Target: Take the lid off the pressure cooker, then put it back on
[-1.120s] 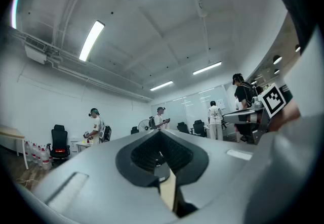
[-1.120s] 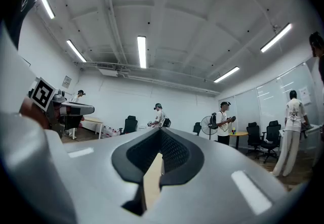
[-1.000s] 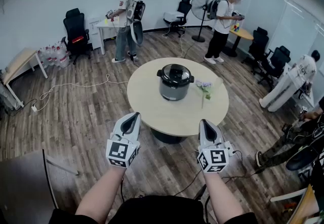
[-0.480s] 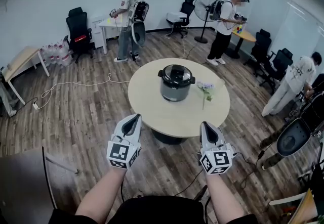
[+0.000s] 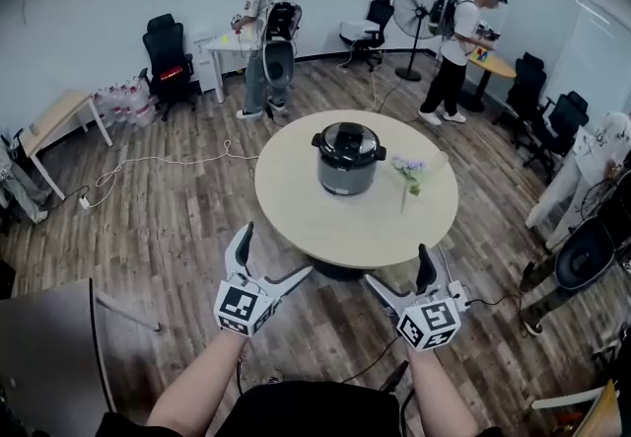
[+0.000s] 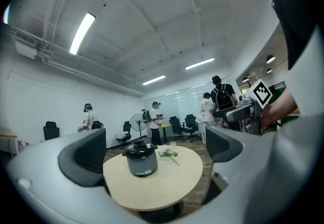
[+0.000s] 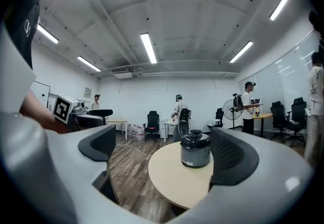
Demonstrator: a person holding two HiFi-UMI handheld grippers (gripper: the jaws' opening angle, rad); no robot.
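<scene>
— Two grippers logged. State of the left gripper (image 5: 277, 249)?
— Released. Its jaws have just been opening and stand spread wide. Nothing sits between the pads.
— Right gripper (image 5: 397, 264)?
— Same. Jaws have just been opening, splayed wide, empty. Both grippers point level, side by side, apart from each other.
— Position of the grey-bodied, black-topped pressure cooker (image 5: 347, 174)?
— Ahead of both grippers, well apart from the fingertips, upright on the round pale-wood table (image 5: 315, 223). In the left gripper view it falls in the gap between the jaws, a little nearer the left-hand one. In the right gripper view it falls nearer the right-hand jaw.
— Black domed lid (image 5: 348, 141)?
— Seated on the cooker, touched by neither gripper.
— Anything beside it?
— Small sprig of pale flowers with green leaves (image 5: 406, 169), on the table ahead of the right gripper, near the cooker's right side and not touching it.
— Table rim versus grippers?
— The near rim is close ahead of both sets of fingertips. No contact.
</scene>
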